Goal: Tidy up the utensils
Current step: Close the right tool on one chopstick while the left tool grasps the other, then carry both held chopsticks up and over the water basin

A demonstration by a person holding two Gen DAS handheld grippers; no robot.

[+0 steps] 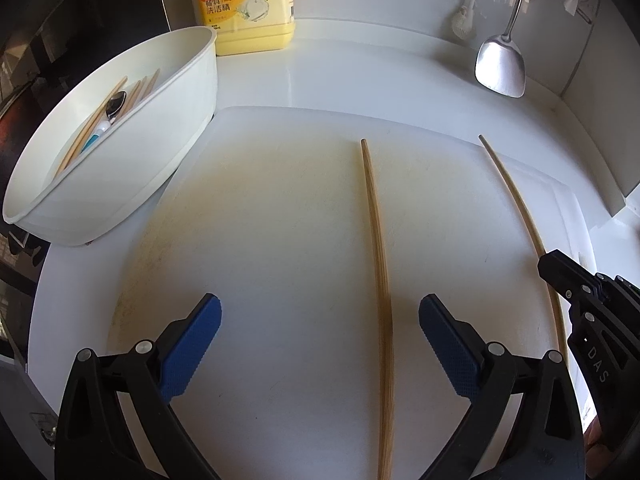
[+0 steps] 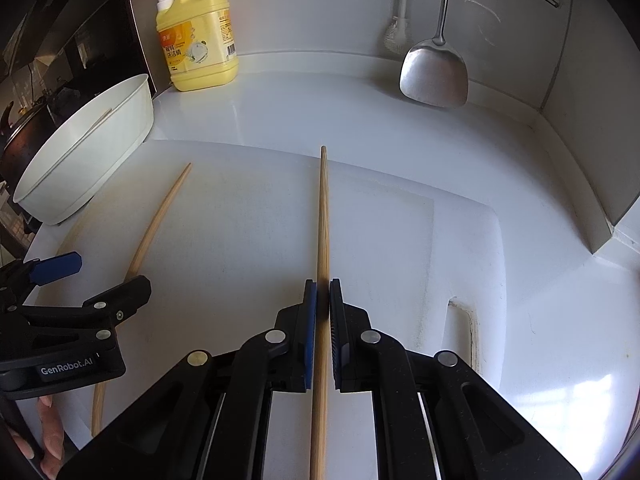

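Note:
Two wooden chopsticks lie on a white cutting board. My left gripper is open above the board, and one chopstick lies between its blue pads, nearer the right pad. My right gripper is shut on the other chopstick, which points away along the fingers. That chopstick shows in the left wrist view too. The first chopstick shows in the right wrist view, passing under the left gripper. A white oval tub at the left holds several chopsticks and a spoon.
A yellow detergent bottle stands at the back by the wall. A steel spatula and a white brush hang on the back wall. A dark appliance borders the counter at the left. The right wall corner is close.

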